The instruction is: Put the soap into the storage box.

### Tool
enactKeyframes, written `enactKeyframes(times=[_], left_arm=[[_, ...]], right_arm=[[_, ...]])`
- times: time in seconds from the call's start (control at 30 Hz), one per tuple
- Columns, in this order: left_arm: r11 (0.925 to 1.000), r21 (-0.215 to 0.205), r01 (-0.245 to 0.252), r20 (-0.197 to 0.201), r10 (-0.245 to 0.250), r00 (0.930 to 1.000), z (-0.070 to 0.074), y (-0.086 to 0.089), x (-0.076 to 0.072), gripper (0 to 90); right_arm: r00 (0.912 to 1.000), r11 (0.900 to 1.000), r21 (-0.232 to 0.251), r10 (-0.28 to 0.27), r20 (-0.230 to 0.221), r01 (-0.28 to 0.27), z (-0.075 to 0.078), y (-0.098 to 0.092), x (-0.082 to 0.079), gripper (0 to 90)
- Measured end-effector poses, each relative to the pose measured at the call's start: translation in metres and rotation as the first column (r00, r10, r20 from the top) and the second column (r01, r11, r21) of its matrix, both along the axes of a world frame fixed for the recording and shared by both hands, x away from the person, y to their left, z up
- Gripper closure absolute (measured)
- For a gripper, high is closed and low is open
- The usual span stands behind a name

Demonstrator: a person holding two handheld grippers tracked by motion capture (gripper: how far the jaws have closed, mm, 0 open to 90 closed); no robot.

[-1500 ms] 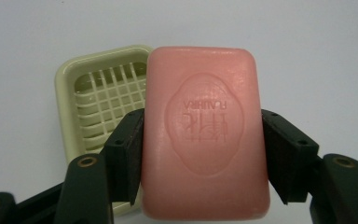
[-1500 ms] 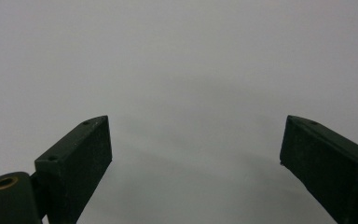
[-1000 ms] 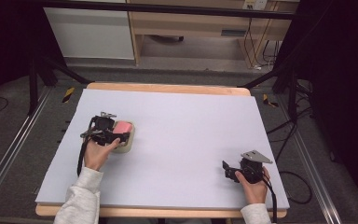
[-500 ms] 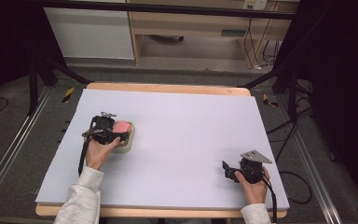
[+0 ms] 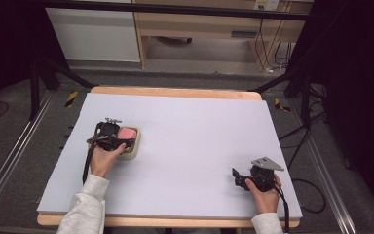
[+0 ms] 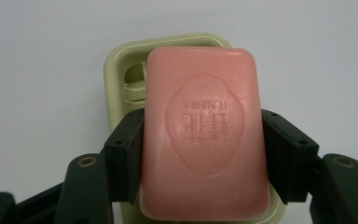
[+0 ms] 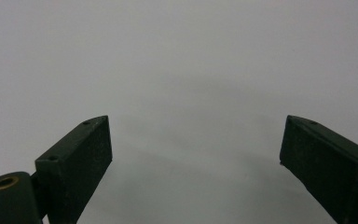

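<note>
A pale lavender bench (image 5: pixel 190 146) in a dim workshop: one pink soap bar (image 6: pixel 204 130) clamped by the left hand-held gripper (image 6: pixel 204 154) above one cream dish (image 6: pixel 121 65); right hand-held gripper (image 7: pixel 196 163) gapes wide, empty.

Lab: bare test table (image 5: pixel 185 122), black frame (image 5: pixel 175 9), floor cables (image 5: pixel 316 195).

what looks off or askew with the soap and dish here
The soap sits skewed over the dish: it covers the dish's right side and leaves the left side bare. The left tongs grip its two long sides. Nothing looks spilled or damaged.
</note>
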State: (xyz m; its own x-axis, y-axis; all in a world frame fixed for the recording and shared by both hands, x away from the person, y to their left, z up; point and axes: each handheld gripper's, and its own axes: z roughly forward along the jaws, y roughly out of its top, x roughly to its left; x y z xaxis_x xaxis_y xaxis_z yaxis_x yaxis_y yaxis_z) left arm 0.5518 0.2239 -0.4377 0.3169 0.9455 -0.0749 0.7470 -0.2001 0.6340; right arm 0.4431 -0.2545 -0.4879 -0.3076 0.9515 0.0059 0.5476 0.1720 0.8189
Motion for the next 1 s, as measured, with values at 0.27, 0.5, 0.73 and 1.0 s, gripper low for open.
enactKeyframes(times=[0.27,0.5,0.73,1.0], left_arm=[[0.9999,0.012,-0.001,-0.005,0.001,1.0000,-0.0047,-0.0019,0.0012,37.3],[0.9998,0.019,-0.004,-0.010,0.004,0.9999,-0.0063,-0.0019,0.0018,37.2],[0.9997,0.022,-0.009,-0.006,0.010,0.9999,-0.0074,-0.0026,0.0021,37.2],[0.9994,0.027,-0.021,-0.006,0.021,0.9998,-0.0095,-0.0038,0.0029,37.2]], right_arm=[[1.0000,1.000,0.002,0.000,-0.001,0.000,0.0000,0.0000,0.0000,9.4],[1.0000,1.000,0.004,0.000,-0.002,0.000,0.0001,0.0002,-0.0002,9.4],[1.0000,1.000,0.003,0.000,-0.002,0.000,0.0001,0.0002,-0.0001,9.4],[1.0000,1.000,0.003,0.000,-0.002,0.000,0.0001,0.0003,-0.0001,9.4]])
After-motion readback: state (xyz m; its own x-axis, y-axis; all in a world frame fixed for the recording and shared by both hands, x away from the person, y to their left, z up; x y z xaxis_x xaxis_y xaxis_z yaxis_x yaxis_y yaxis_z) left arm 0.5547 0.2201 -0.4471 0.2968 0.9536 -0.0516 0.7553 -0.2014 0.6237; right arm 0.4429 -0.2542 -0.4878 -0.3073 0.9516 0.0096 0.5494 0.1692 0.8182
